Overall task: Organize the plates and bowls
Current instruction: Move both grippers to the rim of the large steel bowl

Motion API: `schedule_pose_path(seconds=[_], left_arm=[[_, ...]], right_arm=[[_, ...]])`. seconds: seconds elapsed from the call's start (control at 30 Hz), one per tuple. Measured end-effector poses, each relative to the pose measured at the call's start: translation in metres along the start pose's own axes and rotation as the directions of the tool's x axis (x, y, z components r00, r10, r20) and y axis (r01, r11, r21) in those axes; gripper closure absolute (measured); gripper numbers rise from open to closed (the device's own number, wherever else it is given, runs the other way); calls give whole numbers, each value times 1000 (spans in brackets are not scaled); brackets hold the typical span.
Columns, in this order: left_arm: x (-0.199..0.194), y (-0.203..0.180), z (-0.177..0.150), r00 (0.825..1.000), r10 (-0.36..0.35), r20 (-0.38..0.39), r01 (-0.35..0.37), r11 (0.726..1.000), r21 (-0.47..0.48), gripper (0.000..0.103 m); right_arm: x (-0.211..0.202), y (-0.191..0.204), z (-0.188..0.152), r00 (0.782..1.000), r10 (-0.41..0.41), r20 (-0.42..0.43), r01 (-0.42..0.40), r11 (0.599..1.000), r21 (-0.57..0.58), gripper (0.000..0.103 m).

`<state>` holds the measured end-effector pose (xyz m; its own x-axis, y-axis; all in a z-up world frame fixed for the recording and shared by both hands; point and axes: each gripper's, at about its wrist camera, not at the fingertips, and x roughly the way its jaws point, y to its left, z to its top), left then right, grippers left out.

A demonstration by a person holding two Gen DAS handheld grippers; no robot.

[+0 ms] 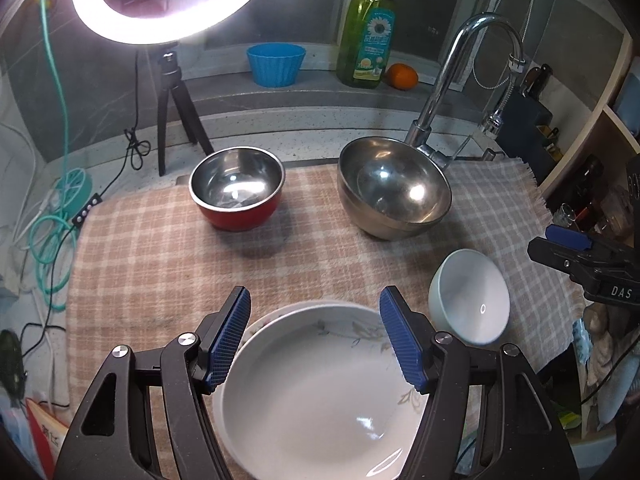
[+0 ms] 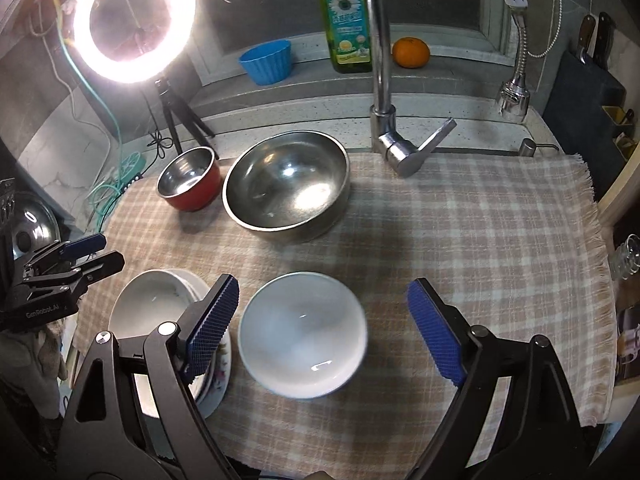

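Observation:
A stack of white dishes [image 1: 320,392] with a flowered plate under it sits at the cloth's near left edge; it also shows in the right wrist view [image 2: 152,312]. My left gripper [image 1: 316,340] is open above it, touching nothing. A small white bowl [image 2: 302,334] lies between the open jaws of my right gripper [image 2: 324,328], which hovers above it; the bowl also shows in the left wrist view [image 1: 470,296]. A red steel-lined bowl [image 1: 238,194] and a large steel bowl [image 1: 394,188] stand farther back.
A checked cloth [image 2: 460,240] covers the counter. A tap [image 2: 384,80] stands behind it. On the ledge are a blue cup [image 1: 276,64], a soap bottle [image 1: 366,36] and an orange [image 1: 402,76]. A ring light on a tripod [image 1: 172,0] and cables are at the left.

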<state>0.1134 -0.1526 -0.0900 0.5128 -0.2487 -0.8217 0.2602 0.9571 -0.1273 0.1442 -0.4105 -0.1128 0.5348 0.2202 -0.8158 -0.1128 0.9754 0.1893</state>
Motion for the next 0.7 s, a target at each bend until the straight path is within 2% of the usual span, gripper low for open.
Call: schedule_pose_path(seconds=[0.37, 0.7], left_arm=[[19, -34, 30, 999, 34, 19, -35, 999, 37, 36], [36, -58, 46, 998, 60, 19, -62, 995, 72, 36]], right_arm=[[16, -32, 26, 1000, -2, 11, 3, 1000, -30, 14], [37, -52, 42, 999, 43, -3, -43, 999, -15, 14]])
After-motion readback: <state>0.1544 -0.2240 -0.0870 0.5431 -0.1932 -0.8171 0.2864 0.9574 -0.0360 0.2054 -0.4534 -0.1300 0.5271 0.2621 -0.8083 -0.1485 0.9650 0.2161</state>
